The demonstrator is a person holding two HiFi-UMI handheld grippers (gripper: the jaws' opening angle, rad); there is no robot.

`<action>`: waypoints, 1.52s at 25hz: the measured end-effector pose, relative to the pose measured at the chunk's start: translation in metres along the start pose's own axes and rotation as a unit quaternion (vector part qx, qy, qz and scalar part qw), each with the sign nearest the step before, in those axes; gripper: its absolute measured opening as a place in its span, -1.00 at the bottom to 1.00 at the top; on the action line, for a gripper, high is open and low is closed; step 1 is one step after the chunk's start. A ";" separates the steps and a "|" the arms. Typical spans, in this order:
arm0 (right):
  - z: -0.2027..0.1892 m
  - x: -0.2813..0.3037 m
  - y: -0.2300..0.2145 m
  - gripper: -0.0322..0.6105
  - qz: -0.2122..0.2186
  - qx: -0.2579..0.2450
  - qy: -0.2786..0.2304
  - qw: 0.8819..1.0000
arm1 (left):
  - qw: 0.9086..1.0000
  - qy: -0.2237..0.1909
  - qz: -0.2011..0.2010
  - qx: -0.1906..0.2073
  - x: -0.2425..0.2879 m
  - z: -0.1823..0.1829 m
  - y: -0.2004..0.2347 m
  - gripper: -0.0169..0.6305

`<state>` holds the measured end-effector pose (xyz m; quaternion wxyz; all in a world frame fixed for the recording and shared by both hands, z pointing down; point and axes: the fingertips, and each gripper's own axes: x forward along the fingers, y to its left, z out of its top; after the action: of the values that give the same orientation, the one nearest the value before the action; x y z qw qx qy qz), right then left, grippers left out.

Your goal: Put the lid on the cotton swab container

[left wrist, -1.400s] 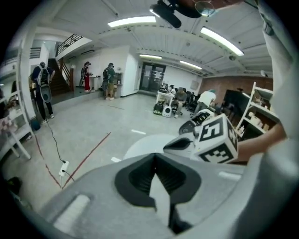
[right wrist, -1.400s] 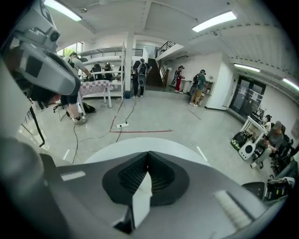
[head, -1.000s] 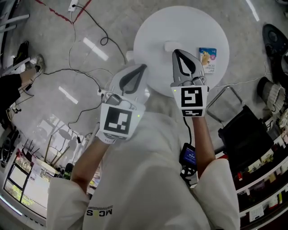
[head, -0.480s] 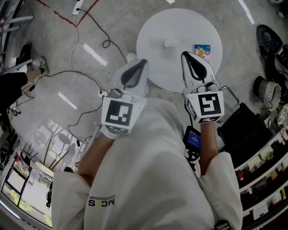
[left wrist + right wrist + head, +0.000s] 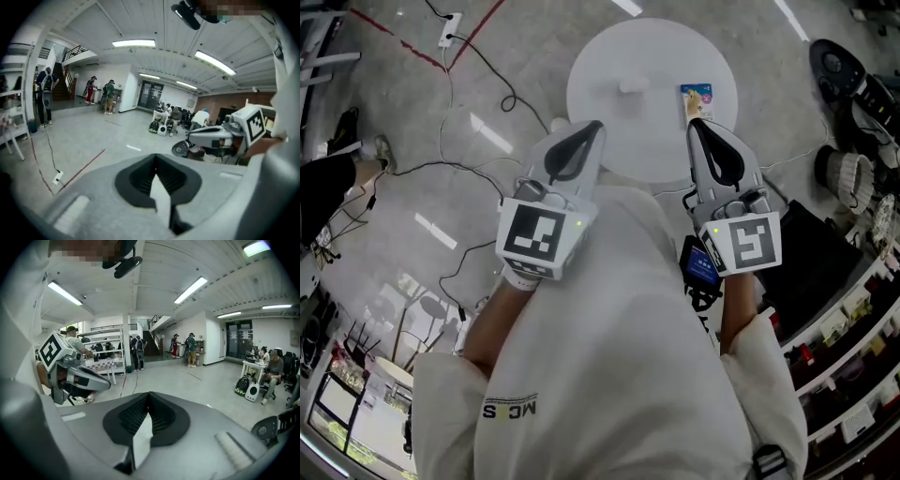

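In the head view a round white table [image 5: 661,141] stands ahead of me. On it lie a small white round piece [image 5: 633,85] and a blue-and-white packet [image 5: 697,100]; which of them is the swab container I cannot tell. My left gripper [image 5: 592,125] is held at the table's near left edge, jaws shut and empty. Just below the packet is my right gripper [image 5: 696,123], also shut with nothing in it. Both gripper views look level across the room: left gripper [image 5: 155,157], right gripper [image 5: 149,394]. The table is hidden in both.
Black cables [image 5: 478,164] and a power strip [image 5: 450,16] lie on the grey floor at left. Dark equipment and shelves [image 5: 844,281] crowd the right side. People [image 5: 136,352] stand far back in the hall, beside a desk [image 5: 251,366].
Both grippers have drawn back toward my body. The right one has come off the table's middle to its near right edge. The table sits further left in view.
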<state>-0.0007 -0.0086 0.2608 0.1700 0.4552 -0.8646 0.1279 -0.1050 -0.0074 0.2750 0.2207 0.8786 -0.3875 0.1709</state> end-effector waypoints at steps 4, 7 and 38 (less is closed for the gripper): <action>0.002 -0.026 -0.004 -0.93 -0.009 -0.004 -0.002 1.000 | 1.000 0.000 -0.013 0.015 -0.005 0.007 -0.019 -0.95; -0.002 -0.041 -0.009 -0.93 -0.012 0.005 -0.007 1.000 | 0.999 0.002 -0.016 0.028 -0.004 0.010 -0.026 -0.95; -0.012 -0.056 -0.010 -0.93 -0.012 0.039 -0.019 0.999 | 0.999 0.006 -0.035 0.040 0.005 0.027 -0.061 -0.95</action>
<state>0.0395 0.0322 0.2498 0.1372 0.4738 -0.8567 0.1507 -0.0524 0.0120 0.2392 0.1940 0.8984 -0.3483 0.1840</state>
